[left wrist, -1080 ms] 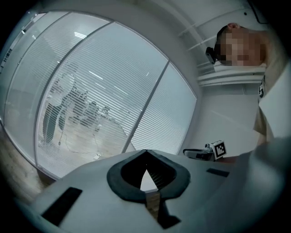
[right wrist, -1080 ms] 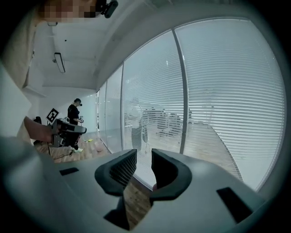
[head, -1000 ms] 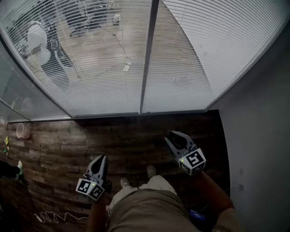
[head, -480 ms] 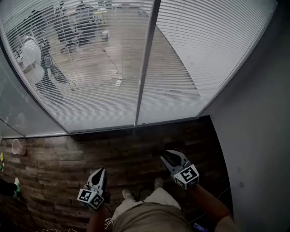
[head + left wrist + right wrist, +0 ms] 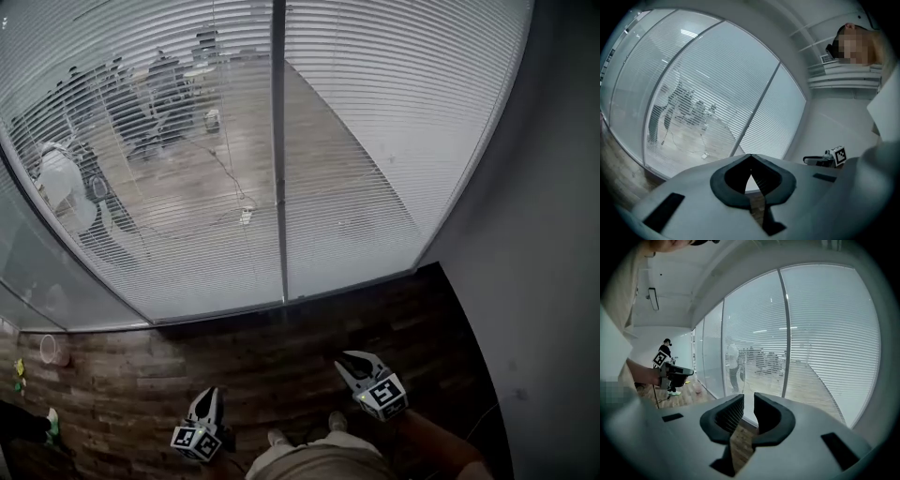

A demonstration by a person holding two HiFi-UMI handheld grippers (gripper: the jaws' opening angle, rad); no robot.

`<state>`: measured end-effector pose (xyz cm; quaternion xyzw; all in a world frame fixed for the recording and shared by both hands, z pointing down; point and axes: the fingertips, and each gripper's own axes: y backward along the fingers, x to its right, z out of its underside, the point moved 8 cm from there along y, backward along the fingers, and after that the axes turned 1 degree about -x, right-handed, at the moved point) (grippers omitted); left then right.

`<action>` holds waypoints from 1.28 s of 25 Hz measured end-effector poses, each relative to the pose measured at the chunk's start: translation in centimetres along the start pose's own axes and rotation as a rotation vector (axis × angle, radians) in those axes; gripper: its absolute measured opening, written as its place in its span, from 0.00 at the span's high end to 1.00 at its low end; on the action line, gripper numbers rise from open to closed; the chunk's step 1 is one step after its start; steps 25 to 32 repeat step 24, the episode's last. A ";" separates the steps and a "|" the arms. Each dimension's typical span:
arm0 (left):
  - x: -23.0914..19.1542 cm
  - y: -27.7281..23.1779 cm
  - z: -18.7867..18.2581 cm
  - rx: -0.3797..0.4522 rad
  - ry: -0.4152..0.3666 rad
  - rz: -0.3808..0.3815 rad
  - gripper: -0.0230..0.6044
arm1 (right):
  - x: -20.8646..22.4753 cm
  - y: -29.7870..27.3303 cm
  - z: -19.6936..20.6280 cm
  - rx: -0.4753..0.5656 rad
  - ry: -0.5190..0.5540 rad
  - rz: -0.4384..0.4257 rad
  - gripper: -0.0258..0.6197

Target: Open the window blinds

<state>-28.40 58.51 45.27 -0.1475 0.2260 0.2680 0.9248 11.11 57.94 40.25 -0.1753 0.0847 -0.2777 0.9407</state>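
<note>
White slatted blinds (image 5: 394, 141) hang over two tall panes split by a grey mullion (image 5: 279, 187). Through the left pane's slats a room beyond shows; the right pane looks more opaque. Both grippers hover low over the dark floor, well short of the window. My left gripper (image 5: 209, 395) points at the glass, shut and empty, its tips meeting (image 5: 750, 158) in the left gripper view. My right gripper (image 5: 353, 358) is also shut with nothing held, its pads (image 5: 764, 411) facing the blinds (image 5: 820, 333) from a distance.
A grey wall (image 5: 553, 281) closes the right side. Dark wood planks (image 5: 281, 352) run up to the window sill. A small pale round container (image 5: 51, 349) stands on the floor at far left, near another person's foot (image 5: 52, 422). My own shoes (image 5: 278, 438) are below.
The head view has tipped up, so the blinds fill more of it and both grippers sit lower and smaller. The right gripper has shifted a little. Both stay shut.
</note>
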 end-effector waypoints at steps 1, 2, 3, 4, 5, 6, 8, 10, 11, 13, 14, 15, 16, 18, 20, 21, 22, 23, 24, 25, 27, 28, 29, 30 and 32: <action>0.6 -0.6 -0.2 0.003 0.000 0.002 0.94 | 0.8 0.0 0.1 0.000 -0.019 0.003 0.86; 1.0 -1.2 -0.2 0.005 -0.006 0.007 0.94 | 1.4 0.0 0.3 0.004 -0.047 0.002 0.87; 1.3 -1.7 0.1 0.006 -0.015 0.013 0.94 | 1.8 0.0 0.7 0.011 -0.070 -0.002 0.87; 1.8 -2.0 0.5 0.007 -0.021 0.018 0.94 | 2.1 0.2 1.3 0.020 -0.081 -0.007 0.88; 2.3 -2.1 1.2 0.007 -0.027 0.023 0.94 | 2.1 0.3 2.1 0.031 -0.085 -0.012 0.88; 2.7 -2.2 1.9 0.009 -0.032 0.028 0.94 | 2.0 0.5 3.0 0.043 -0.085 -0.017 0.88; 3.0 -2.3 2.8 0.013 -0.049 0.040 0.94 | 1.9 0.7 3.7 0.064 -0.087 -0.026 0.88; 3.6 -2.8 2.3 0.010 -0.077 0.047 0.94 | 2.5 0.8 2.8 0.086 -0.089 -0.039 0.88; 4.1 -3.1 1.8 0.007 -0.090 0.047 0.94 | 3.0 0.8 2.2 0.094 -0.086 -0.045 0.89; 5.4 -3.8 0.9 0.000 -0.078 0.035 0.94 | 3.9 0.8 0.9 0.114 -0.086 -0.059 0.89; 6.0 -4.1 0.6 -0.003 -0.065 0.029 0.94 | 4.4 0.8 0.4 0.125 -0.091 -0.066 0.89; 6.4 -4.6 0.5 -0.006 -0.059 0.028 0.94 | 4.8 0.8 0.1 0.134 -0.092 -0.069 0.89; 6.7 -4.9 0.6 -0.007 -0.058 0.029 0.94 | 5.3 0.8 -0.1 0.137 -0.089 -0.070 0.89; 7.3 -5.6 0.7 -0.007 -0.064 0.032 0.94 | 5.9 0.9 -0.2 0.145 -0.082 -0.076 0.89; 7.7 -6.2 0.7 -0.003 -0.069 0.038 0.94 | 6.3 0.8 -0.1 0.158 -0.076 -0.086 0.90; 7.9 -6.7 0.9 0.000 -0.071 0.043 0.94 | 6.6 0.7 0.0 0.161 -0.074 -0.087 0.90; 8.0 -7.2 1.1 0.004 -0.073 0.049 0.94 | 7.1 0.7 0.2 0.163 -0.073 -0.087 0.90; 8.2 -7.8 1.5 0.007 -0.075 0.054 0.94 | 7.6 0.6 0.4 0.164 -0.072 -0.087 0.90; 8.4 -8.3 1.8 0.010 -0.077 0.059 0.94 | 8.1 0.6 0.6 0.166 -0.072 -0.088 0.90; 8.4 -8.3 1.8 0.010 -0.077 0.059 0.94 | 8.1 0.6 0.6 0.166 -0.072 -0.088 0.90; 8.4 -8.3 1.8 0.010 -0.077 0.059 0.94 | 8.1 0.6 0.6 0.166 -0.072 -0.088 0.90; 8.4 -8.3 1.8 0.010 -0.077 0.059 0.94 | 8.1 0.6 0.6 0.166 -0.072 -0.088 0.90; 8.4 -8.3 1.8 0.010 -0.077 0.059 0.94 | 8.1 0.6 0.6 0.166 -0.072 -0.088 0.90; 8.4 -8.3 1.8 0.010 -0.077 0.059 0.94 | 8.1 0.6 0.6 0.166 -0.072 -0.088 0.90; 8.4 -8.3 1.8 0.010 -0.077 0.059 0.94 | 8.1 0.6 0.6 0.166 -0.072 -0.088 0.90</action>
